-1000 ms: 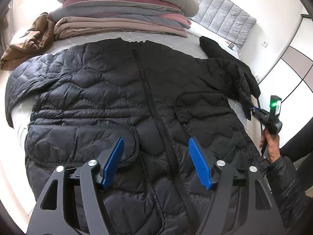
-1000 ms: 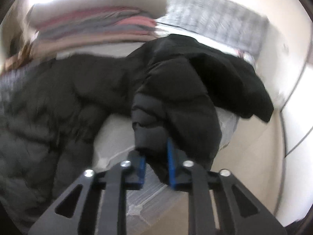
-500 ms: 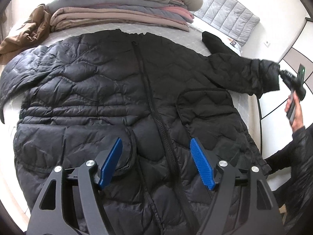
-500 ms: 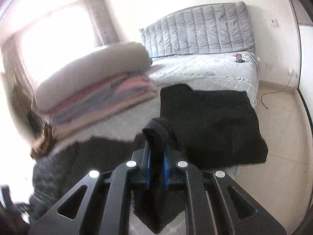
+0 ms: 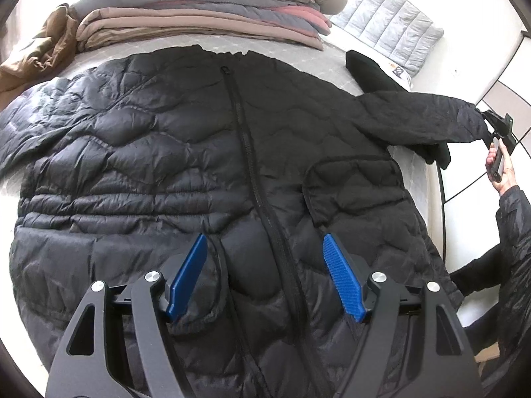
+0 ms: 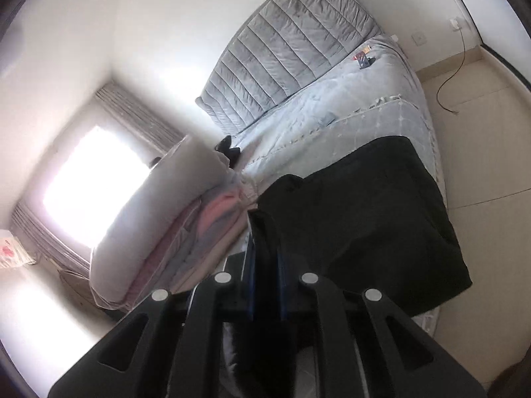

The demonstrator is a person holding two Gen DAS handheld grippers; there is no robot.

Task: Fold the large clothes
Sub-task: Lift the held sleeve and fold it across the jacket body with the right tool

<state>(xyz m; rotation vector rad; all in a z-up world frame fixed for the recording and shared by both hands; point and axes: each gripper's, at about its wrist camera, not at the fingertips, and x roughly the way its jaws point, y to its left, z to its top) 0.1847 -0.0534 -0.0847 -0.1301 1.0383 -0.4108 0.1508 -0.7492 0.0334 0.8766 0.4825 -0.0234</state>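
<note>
A black quilted jacket [image 5: 186,152] lies front up and zipped across the bed. My left gripper [image 5: 265,248] hovers open over its lower front beside the zip, nothing between its blue pads. The jacket's right sleeve [image 5: 428,119] is stretched out sideways past the bed's edge. My right gripper [image 5: 497,126] is shut on the sleeve cuff, held by a hand at the far right. In the right wrist view the right gripper [image 6: 265,255] pinches that dark cuff [image 6: 265,229] between its pads, and the view is rolled sideways.
A stack of folded blankets [image 5: 212,10] under a pale cushion sits at the head of the jacket. A brown garment [image 5: 36,53] lies at the left. A folded black garment [image 6: 365,212] rests on the bed near the grey headboard [image 6: 292,46]. A cable [image 6: 454,69] lies on the floor.
The right gripper has lifted the sleeve cuff and pulled it outward, so the sleeve went from bunched on the jacket to stretched straight. Its view rolled sideways. The left gripper edged closer to the jacket.
</note>
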